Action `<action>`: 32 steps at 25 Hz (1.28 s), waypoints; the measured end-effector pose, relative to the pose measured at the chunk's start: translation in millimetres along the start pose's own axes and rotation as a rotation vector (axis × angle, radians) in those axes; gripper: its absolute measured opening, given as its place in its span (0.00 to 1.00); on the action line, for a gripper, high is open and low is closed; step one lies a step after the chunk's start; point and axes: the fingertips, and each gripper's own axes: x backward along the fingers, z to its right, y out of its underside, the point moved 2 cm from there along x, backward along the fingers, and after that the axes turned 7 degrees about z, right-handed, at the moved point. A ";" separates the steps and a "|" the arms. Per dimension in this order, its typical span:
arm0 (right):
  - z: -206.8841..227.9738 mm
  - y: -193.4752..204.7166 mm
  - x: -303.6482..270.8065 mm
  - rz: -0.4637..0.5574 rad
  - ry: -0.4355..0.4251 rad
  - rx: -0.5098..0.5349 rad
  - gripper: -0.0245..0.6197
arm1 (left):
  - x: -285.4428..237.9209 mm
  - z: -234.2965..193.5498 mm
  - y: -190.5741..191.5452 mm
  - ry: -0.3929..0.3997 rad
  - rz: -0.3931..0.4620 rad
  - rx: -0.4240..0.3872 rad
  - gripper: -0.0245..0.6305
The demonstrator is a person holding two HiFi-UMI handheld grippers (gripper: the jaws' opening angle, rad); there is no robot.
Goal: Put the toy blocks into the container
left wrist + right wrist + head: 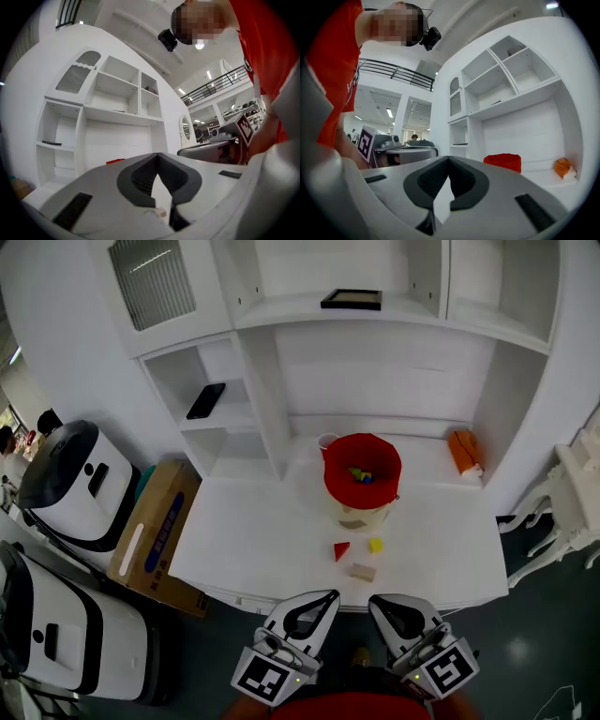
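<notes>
Note three blocks loose on the bench [253,531], in front of the container [331,486]: red wedge [341,550], yellow cube [375,545], tan block [363,571], the last nearest the edge. See a few more already lying inside the container.

Expect small, hard, light pieces, probably wood or plastic: no give under pressure, nothing fragile, but smooth enough to slide or skip away if pinched off-centre. Take the cube across any two opposite faces. Take the tan block across its long flat sides. Avoid the wedge's sloping faces, likely to squirt it out; pinch across the two flat parallel ends instead. Can't tell from here exactly which way those ends face.

Note left claw [323,598] and right claw [382,602] both closed, tips together, nothing between them, held level and just short of the bench's near edge. Must open before any pick.

Nothing between claws and blocks. Leave room between the pieces, set close enough for a wide-open claw to nudge a neighbour. Mind the container's raised rim when dropping in. Elsewhere, well clear: white cup [325,440] just behind the container, orange thing [465,452] at the back right, shelves above, cardboard box [155,531] on the floor to the left.
</notes>
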 end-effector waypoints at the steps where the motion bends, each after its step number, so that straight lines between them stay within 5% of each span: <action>1: 8.2 3.3 -3.6 -0.014 -0.008 -0.002 0.05 | -6.4 -4.3 3.1 -0.009 -0.010 0.001 0.06; 7: 41.3 33.0 -15.8 -0.162 -0.056 -0.017 0.08 | -35.8 -21.9 15.7 -0.046 -0.029 0.013 0.06; 12: 53.9 45.3 -30.8 -0.148 -0.052 -0.008 0.08 | -45.7 -32.4 25.8 -0.056 -0.032 0.039 0.06; 17: 60.6 83.7 -41.0 -0.335 -0.092 -0.022 0.15 | -49.1 -47.4 35.0 -0.067 -0.038 0.065 0.06; 23: 69.2 157.3 -45.3 -0.613 -0.234 0.062 0.35 | -47.9 -55.5 43.5 -0.054 -0.061 0.078 0.06; 32: 80.7 226.5 -41.7 -0.914 -0.277 0.114 0.42 | -49.9 -63.2 47.9 -0.034 -0.084 0.087 0.06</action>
